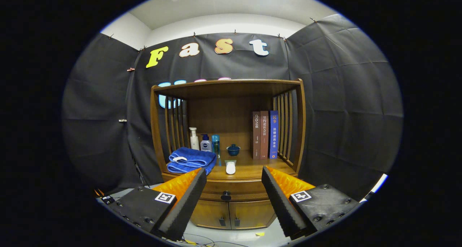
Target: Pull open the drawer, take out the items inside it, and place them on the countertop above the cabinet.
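A brown wooden cabinet stands ahead against the black cloth wall. Its drawer is closed, with a dark round knob at the middle of its front. The knob sits between my two fingers but well beyond them. My gripper is open, its black-padded fingers spread wide with nothing between them. The countertop above the drawer carries a folded blue towel and a small white object. The drawer's inside is hidden.
At the back of the countertop stand three bottles, a small blue lidded bowl and three upright books. Slatted wooden sides and a top board enclose the shelf. Two small doors lie below the drawer. Cables trail on the pale floor.
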Demonstrator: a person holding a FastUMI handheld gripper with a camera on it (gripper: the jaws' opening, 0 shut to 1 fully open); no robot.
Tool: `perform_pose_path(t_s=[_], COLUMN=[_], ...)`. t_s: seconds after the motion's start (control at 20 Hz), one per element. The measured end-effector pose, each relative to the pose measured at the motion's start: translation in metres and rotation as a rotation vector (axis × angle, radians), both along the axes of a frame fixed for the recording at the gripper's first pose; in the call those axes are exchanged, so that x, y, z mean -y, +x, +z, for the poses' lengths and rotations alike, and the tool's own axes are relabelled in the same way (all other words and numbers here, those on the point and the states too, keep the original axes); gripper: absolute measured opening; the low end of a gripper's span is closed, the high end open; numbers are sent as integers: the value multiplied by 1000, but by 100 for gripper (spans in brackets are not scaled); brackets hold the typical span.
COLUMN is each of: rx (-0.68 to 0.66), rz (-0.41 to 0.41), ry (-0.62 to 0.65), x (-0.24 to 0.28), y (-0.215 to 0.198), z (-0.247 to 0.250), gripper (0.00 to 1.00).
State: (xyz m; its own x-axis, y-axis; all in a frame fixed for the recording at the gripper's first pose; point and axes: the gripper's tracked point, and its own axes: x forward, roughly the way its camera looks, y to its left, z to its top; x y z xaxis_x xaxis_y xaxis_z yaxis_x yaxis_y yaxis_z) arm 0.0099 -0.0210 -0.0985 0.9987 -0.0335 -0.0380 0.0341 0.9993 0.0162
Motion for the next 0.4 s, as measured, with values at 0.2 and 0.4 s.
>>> perform_pose_path(t_s=[0.2, 0.4], rx=[-6, -8], rz=[0, -7], ry=[13, 17], x=[-1, 1], y=[0, 0], z=[-4, -4], gripper=[100, 100])
